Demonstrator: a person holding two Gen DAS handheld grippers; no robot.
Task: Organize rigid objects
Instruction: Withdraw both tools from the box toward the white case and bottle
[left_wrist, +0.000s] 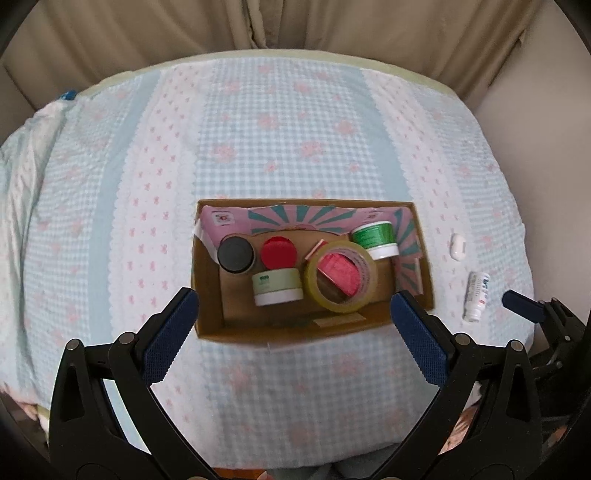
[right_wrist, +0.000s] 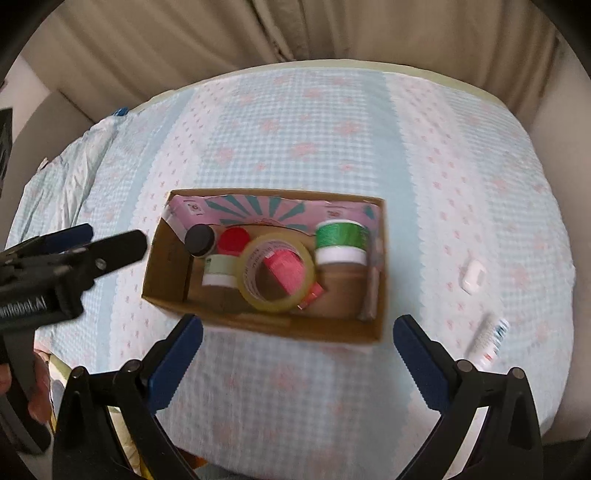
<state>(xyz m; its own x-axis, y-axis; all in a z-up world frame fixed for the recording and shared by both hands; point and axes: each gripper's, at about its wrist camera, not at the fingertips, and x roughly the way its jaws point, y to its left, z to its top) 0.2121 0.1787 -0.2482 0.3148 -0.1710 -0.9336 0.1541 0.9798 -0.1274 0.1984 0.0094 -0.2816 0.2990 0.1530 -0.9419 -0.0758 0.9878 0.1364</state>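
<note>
Mostly done, I'd say: the cardboard box (left_wrist: 424, 254) near the bed's front edge already holds a tape roll (left_wrist: 341, 277), black-lidded jar (left_wrist: 235, 254), red lid (left_wrist: 279, 252) and two tubs. Left out toward the right edge: a small white bottle (left_wrist: 477, 295) and a white case (left_wrist: 458, 246). Left gripper (left_wrist: 295, 321) and right gripper (right_wrist: 297, 350) both hang spread, empty.

An open cardboard box (left_wrist: 421, 254) holds a black-lidded jar (left_wrist: 235, 254), a red-lidded jar (left_wrist: 279, 252), a pale green jar (left_wrist: 277, 286), a green jar (left_wrist: 375, 236) and a tape roll (left_wrist: 341, 277) around a pink block (left_wrist: 340, 272). Right of it lie a white bottle (left_wrist: 477, 295) and a small white case (left_wrist: 458, 246).
</note>
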